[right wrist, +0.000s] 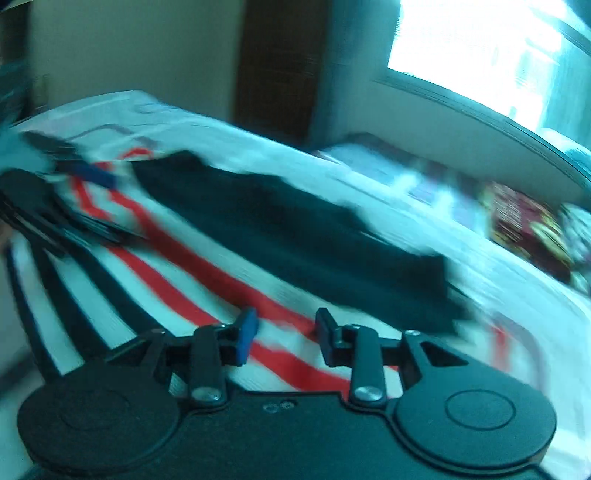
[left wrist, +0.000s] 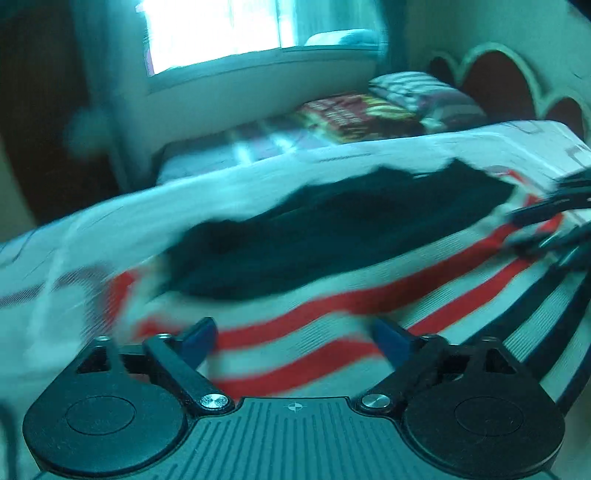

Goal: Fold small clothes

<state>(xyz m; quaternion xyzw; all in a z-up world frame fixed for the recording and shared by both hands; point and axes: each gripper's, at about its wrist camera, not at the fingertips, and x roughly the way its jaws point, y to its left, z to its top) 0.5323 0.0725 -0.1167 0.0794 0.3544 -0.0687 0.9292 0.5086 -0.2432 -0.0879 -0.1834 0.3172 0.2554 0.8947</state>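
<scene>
A dark garment [left wrist: 332, 229] [right wrist: 295, 236] lies spread flat on a bedcover with red, white and black stripes [left wrist: 332, 332] [right wrist: 177, 266]. Both views are blurred. In the left wrist view my left gripper [left wrist: 295, 338] hangs over the stripes in front of the garment, open wide, with nothing between its blue pads [left wrist: 201, 338]. At the garment's other end my right gripper [right wrist: 286, 336] stands open with a narrower gap that holds nothing. Each gripper shows in the other's view: the right one [left wrist: 554, 218] at the right edge, the left one [right wrist: 74, 199] at the left edge.
Beyond the bed stands a second bed [left wrist: 258, 144] with a red patterned blanket [left wrist: 354, 114] [right wrist: 528, 225] and a striped pillow [left wrist: 417, 92]. A bright window [left wrist: 221, 33] [right wrist: 480, 48] is behind it. A scalloped headboard [left wrist: 491, 77] sits at the right, dark wood [right wrist: 280, 66] at the back.
</scene>
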